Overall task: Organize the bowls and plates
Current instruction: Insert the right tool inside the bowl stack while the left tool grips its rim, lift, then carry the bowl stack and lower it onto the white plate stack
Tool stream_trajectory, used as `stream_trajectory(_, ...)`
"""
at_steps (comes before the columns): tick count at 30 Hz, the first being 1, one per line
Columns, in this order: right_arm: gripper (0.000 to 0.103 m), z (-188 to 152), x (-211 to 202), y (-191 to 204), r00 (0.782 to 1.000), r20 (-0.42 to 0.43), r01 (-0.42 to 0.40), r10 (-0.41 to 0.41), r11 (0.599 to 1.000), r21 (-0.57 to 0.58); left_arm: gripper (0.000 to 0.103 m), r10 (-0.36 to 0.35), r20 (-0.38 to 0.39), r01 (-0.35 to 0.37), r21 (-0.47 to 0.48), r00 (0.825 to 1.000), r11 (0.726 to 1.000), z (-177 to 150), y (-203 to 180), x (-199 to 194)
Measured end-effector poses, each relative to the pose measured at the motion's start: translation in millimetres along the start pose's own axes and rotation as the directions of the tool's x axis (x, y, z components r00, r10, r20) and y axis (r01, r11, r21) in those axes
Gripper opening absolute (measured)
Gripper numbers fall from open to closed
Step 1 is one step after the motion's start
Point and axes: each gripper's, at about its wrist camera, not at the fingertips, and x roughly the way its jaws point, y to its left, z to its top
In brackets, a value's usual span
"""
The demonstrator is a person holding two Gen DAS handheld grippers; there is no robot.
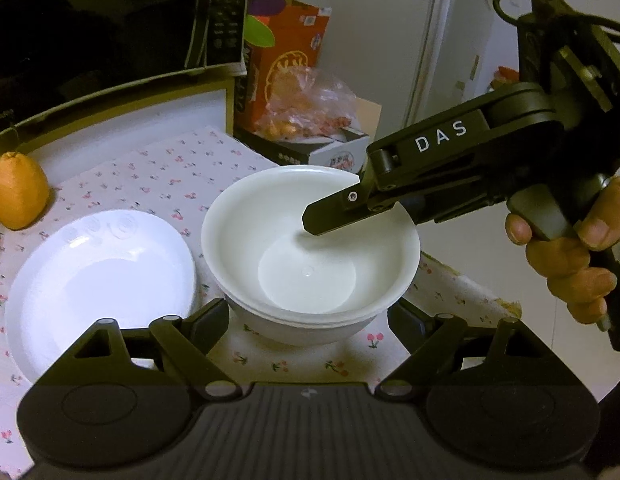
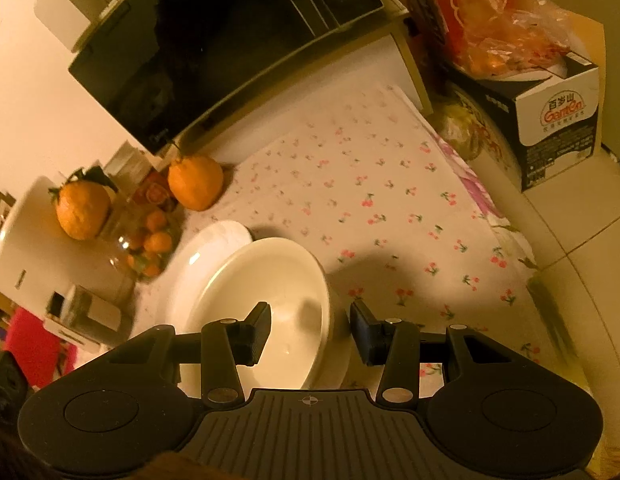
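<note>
Left tongs [image 1: 308, 320]: being held wide apart around the stacked white bowls [image 1: 310, 248], no pad touching.
Right tongs [image 2: 310, 334]: narrowed astride the top bowl's rim, contact not discernible.
Advice: wall should be pinched squarely before lifting.
White plate [image 1: 98, 280]: lying beside the bowls on the floral tabletop [image 1: 182, 168].

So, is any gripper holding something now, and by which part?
Nothing seems held. The right gripper has its fingers astride the white bowl at its rim, with a gap beside the outer one. The left gripper stands open either side of it.
</note>
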Motion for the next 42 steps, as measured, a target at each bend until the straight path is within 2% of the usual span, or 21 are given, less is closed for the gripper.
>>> stream_trajectory(15,0.042,14,17,43,0.995,0.042,-0.088,0.088,0.996,-0.005,0.085,0.069,0.040,-0.069,-0.011,0.997,0.998,7,30,-34)
stream_trajectory(24,0.042,17,48,68,0.992,0.034,-0.119,0.118,0.993,0.010,0.085,0.117,0.046,-0.113,-0.084,0.992,0.990,5,57,-47)
stream_trajectory(42,0.042,19,96,85,0.991,0.037,-0.132,0.129,0.989,0.071,0.085,0.172,-0.003,-0.170,-0.190,0.985,0.967,-7,93,-37)
